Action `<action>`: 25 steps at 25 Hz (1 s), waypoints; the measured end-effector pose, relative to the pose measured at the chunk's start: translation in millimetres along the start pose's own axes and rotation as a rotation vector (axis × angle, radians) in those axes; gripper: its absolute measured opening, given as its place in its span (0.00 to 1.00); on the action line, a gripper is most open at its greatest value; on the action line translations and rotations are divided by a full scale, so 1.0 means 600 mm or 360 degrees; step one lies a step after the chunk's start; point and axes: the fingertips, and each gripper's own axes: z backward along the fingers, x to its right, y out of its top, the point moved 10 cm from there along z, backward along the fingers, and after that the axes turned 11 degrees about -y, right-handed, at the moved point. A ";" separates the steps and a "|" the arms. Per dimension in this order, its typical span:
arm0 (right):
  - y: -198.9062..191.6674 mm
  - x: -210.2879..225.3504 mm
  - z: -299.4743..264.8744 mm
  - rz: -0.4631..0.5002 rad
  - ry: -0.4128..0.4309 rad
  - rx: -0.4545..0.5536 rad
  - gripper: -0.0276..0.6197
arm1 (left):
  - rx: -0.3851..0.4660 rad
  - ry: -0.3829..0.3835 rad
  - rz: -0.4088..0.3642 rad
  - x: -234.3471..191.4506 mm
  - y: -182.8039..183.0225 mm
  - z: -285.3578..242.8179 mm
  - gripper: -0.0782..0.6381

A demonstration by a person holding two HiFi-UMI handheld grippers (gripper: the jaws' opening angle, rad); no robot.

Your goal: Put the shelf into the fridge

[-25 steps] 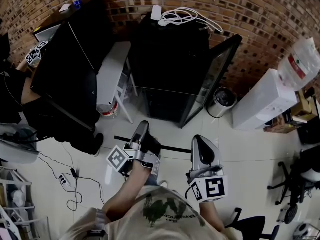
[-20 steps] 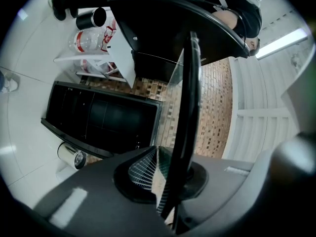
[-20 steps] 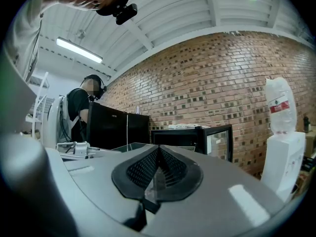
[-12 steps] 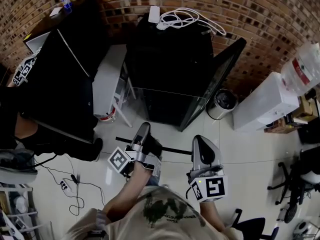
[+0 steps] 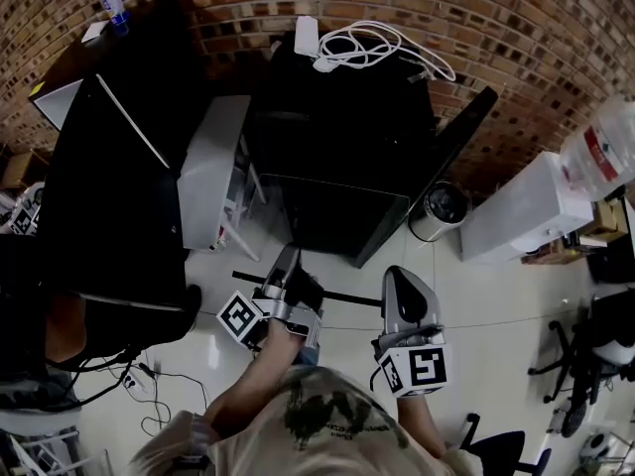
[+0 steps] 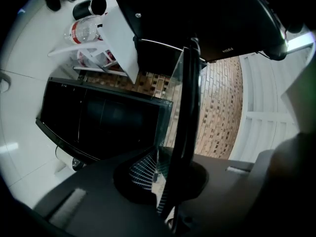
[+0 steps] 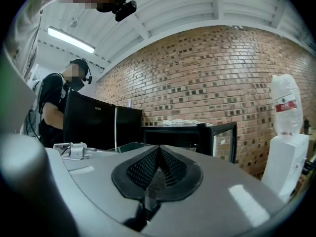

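Glass shelf [image 5: 298,292] looks rigid, slick, breakable. Left hand-held gripper [image 5: 287,269] pinching black rim, right hand-held gripper [image 5: 401,286] clamped on pane edge. Best gripped by rim, kept level towards fridge [image 5: 342,157].

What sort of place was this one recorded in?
Probably an office or lab room rather than a home kitchen: a brick wall, a bottled water dispenser, a wheeled office chair, and a small fridge standing open on a glossy pale floor.
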 end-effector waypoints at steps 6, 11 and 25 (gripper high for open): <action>-0.001 -0.007 -0.057 0.0000 -0.0056 -0.0030 0.04 | -0.0044 0.0022 0.0025 -0.020 0.036 -0.046 0.14; 0.000 -0.014 -0.094 0.0014 -0.0088 -0.0055 0.04 | -0.0072 0.0045 0.0046 -0.036 0.060 -0.078 0.14; -0.005 -0.013 -0.142 0.0033 -0.0174 -0.0083 0.04 | -0.0147 0.0090 0.0088 -0.071 0.083 -0.127 0.13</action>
